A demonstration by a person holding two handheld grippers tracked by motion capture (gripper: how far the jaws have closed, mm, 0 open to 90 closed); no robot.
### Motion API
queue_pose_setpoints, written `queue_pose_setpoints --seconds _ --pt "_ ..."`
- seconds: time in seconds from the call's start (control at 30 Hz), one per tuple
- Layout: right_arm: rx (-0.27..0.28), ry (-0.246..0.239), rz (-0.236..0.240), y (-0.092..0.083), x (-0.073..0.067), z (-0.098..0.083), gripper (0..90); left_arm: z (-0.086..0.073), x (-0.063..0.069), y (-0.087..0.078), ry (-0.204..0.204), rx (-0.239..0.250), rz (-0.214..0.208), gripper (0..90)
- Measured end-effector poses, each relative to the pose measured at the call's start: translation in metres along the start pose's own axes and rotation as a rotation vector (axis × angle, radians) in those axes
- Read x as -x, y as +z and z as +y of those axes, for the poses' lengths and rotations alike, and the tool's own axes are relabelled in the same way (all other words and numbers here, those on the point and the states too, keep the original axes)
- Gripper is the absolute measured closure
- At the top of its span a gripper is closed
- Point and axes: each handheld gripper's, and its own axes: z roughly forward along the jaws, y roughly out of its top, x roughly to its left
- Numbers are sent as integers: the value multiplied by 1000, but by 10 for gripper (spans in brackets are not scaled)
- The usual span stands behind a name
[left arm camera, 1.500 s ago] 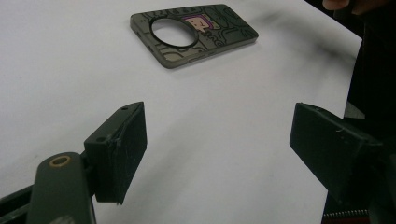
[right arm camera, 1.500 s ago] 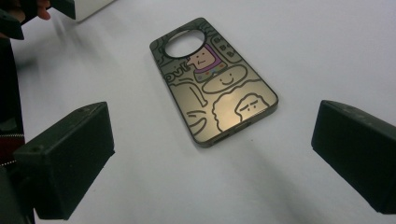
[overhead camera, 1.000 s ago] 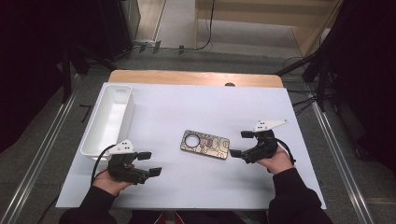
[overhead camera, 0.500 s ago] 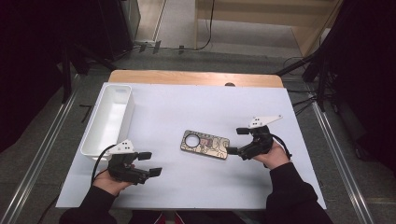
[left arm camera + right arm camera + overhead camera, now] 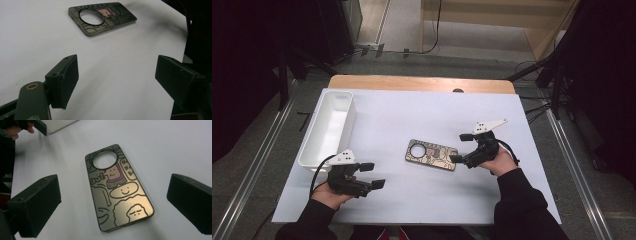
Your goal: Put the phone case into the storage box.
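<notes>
White sheet [image 5: 412,120] covering a wooden table [image 5: 422,83]; items as follows.

High view. Phone case [image 5: 431,154], flat on the sheet near the middle, slightly toward the person's side, long axis running left to right, round camera hole at its left end. Right gripper [image 5: 460,148], held in the person's right hand [image 5: 499,162], jaws spread wide with the near tip just beside the right end of the case; contact cannot be told. Left gripper [image 5: 373,175], held in the left hand [image 5: 329,192] near the front left of the sheet, jaws spread, nothing between them, well apart from the case. White tray [image 5: 334,102], long and narrow, along the left edge of the sheet, behind the left gripper.

Left gripper view. Two black jaws parted over bare sheet. Phone case [image 5: 102,17] lies farther off, at the top of the view, hole end to the left.

Right gripper view. Two black jaws held wide, one either side of the phone case [image 5: 117,190], neither pad touching it. Case surface olive-gold and glossy, printed with cartoon faces and speech bubbles, round hole at the far end. A jaw of the left gripper [image 5: 40,126] and the fingers [image 5: 15,131] holding it appear at the upper left corner, with an edge of the white tray [image 5: 60,124] beside them.
</notes>
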Motion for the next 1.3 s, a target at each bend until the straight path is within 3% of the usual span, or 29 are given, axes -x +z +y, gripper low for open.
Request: queue_pose_setpoints --seconds 0.87,1.3 --pt "-63 -48 34 33 -3 20 0 0 0 -1 -5 5 -3 187" --pt "-41 -64 48 40 -5 34 0 0 0 -1 -4 5 -2 187"
